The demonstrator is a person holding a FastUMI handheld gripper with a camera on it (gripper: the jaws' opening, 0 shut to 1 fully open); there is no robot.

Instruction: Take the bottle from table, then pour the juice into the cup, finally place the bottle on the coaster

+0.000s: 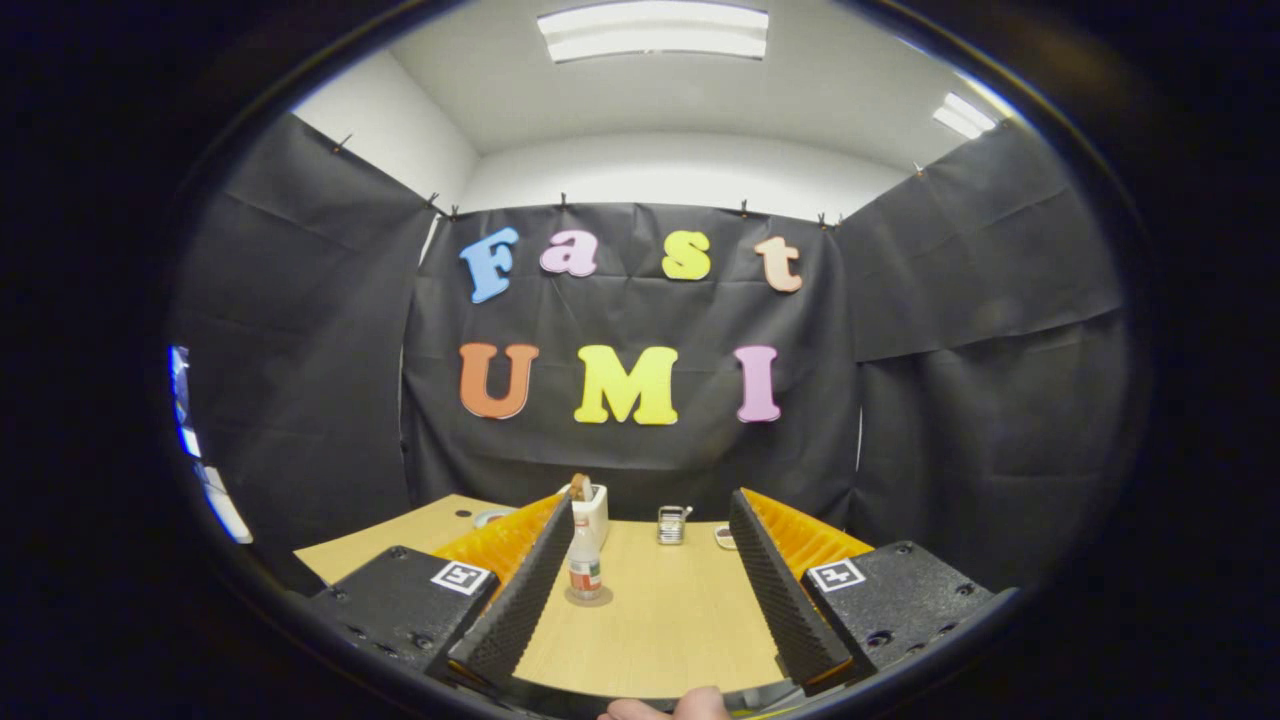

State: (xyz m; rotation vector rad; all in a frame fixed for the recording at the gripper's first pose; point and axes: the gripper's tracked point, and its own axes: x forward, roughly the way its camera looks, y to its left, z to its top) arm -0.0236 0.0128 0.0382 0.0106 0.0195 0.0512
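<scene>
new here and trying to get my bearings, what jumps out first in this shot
The gripper fingers, spread wide open over the wooden table, catch the eye first. Between them, close to the left finger, a small bottle stands upright. Beyond it at the table's far edge sit a white holder and a small glass cup.

Black cloth (640, 330) hangs on three sides as booth wall, pinned along top edge with small clips. White room wall (690, 170) above cloth, white ceiling (650, 95) over it. Long ceiling light panel (654, 30) at centre, second panel (964, 114) far right. Light wooden table (660, 620) at bottom, reaching far cloth.
</scene>
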